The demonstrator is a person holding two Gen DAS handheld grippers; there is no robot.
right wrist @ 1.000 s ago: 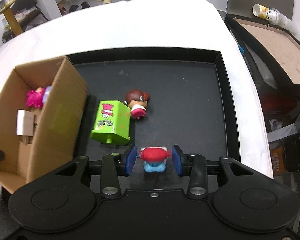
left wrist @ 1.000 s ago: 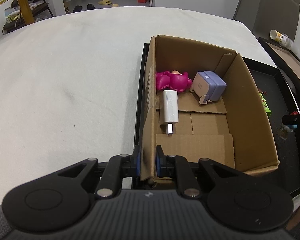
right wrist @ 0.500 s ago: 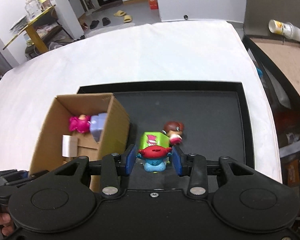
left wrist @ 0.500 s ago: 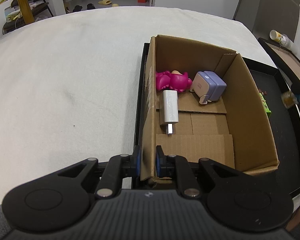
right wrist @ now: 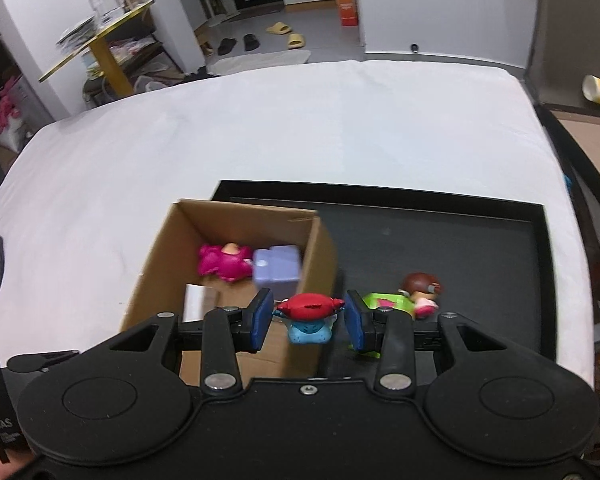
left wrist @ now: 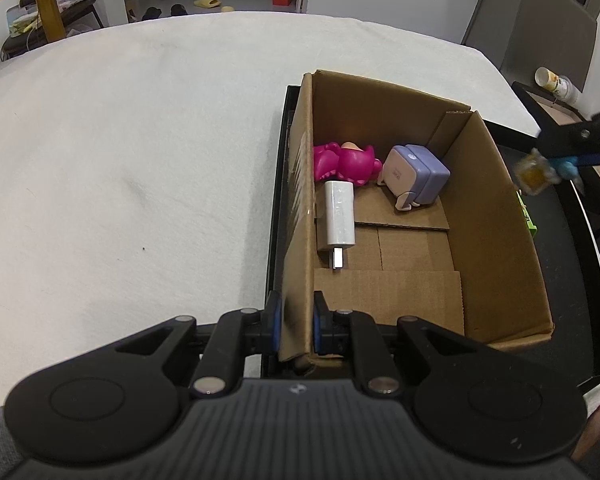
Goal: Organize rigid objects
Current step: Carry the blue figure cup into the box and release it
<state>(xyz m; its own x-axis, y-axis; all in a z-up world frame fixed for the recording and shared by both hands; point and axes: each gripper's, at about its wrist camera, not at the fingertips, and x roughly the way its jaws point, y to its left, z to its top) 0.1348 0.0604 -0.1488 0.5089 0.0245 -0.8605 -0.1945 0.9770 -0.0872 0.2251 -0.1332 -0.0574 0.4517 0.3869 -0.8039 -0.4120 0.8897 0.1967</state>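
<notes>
The red-and-blue toy [right wrist: 309, 318] is clamped between the blue pads of the right gripper [right wrist: 307, 319], held in the air just over the right wall of the box [right wrist: 244, 222], above its near right corner. In the box lie a pink toy [left wrist: 346, 161], a lilac cube [left wrist: 415, 175] and a white charger [left wrist: 339, 219], the first two at the far end, the charger along the left wall. The left gripper [left wrist: 296, 326] is pinched on the box's near left wall. Right of the box, on the black tray [right wrist: 480, 240], lie a green block [right wrist: 388, 305] and a brown-haired doll [right wrist: 422, 292], touching each other. Box and tray sit on a white cloth [left wrist: 132, 168].
</notes>
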